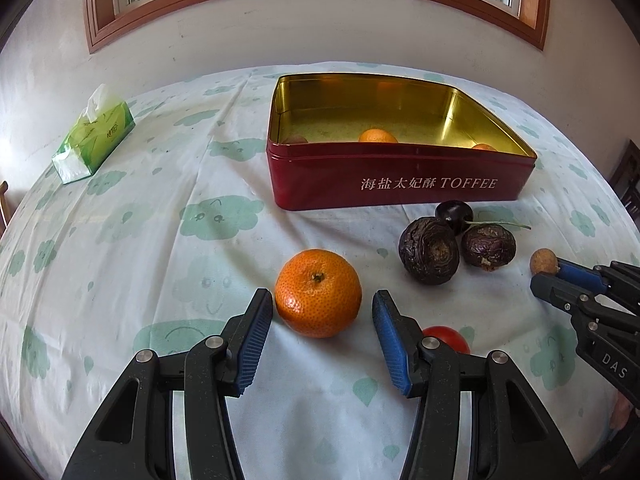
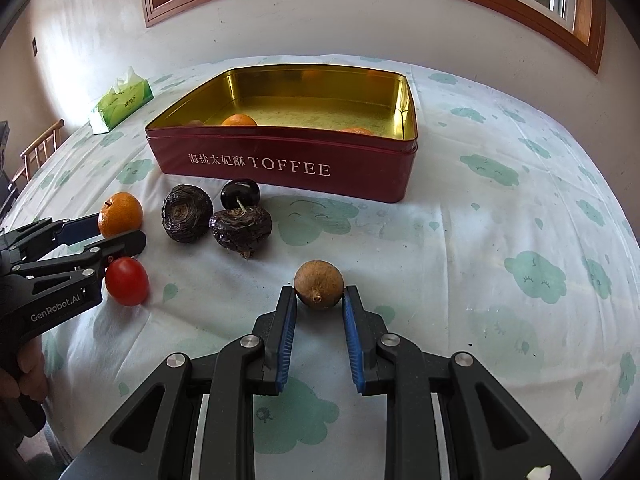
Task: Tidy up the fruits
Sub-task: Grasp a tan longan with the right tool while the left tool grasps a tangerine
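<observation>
Left tool: wide open, fingers either side of the tangerine, left pad just about touching, right pad apart; fruit sits on the table.
Right tool: narrowed, pads at the sides of the small brown fruit; grip or mere contact, cannot tell.
Tin: red, open, far side of the table, a few orange fruits inside.
Loose fruit: two wrinkled dark fruits, cherry, red tomato in front of tin.
Tissue pack: far left.

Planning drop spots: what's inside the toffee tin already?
Inside the toffee tin: one orange and two more fruit tops behind the near wall; lower parts hidden.
</observation>
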`<state>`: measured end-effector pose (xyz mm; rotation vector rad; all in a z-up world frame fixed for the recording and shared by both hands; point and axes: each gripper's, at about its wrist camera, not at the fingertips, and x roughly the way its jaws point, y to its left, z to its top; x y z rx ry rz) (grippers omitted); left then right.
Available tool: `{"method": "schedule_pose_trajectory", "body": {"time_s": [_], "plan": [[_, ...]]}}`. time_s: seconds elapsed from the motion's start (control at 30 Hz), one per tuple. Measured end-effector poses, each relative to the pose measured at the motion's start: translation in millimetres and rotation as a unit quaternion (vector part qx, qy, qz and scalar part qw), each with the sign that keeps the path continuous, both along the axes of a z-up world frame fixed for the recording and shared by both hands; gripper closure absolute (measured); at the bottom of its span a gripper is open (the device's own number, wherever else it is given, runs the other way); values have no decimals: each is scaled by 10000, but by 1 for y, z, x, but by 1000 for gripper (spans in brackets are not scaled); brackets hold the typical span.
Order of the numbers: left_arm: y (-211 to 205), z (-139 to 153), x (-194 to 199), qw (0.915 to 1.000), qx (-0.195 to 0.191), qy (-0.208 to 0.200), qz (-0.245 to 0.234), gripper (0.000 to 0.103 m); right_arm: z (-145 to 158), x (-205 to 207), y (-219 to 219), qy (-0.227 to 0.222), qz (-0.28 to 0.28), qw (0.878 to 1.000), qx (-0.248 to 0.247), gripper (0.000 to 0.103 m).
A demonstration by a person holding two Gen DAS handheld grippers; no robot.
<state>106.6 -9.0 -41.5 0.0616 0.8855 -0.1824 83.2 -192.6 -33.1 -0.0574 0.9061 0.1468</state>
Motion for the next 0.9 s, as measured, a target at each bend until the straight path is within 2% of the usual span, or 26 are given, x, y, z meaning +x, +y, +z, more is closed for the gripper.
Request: {"method": "schedule_pose_trajectory", "body": {"time_s": [0.23,0.5,0.9], "plan": [[0,-1,6,9999,-62,23,131,51,0,0,0,-6,-2,10000,8,81],[-2,-1,2,9999,30,-90,140,60,0,0,0,-16,-1,10000,7,81],[-1,-1,1,9998,-1,-111,144,61,-1,-1,0,-16,-11,10000,8,81]]}}
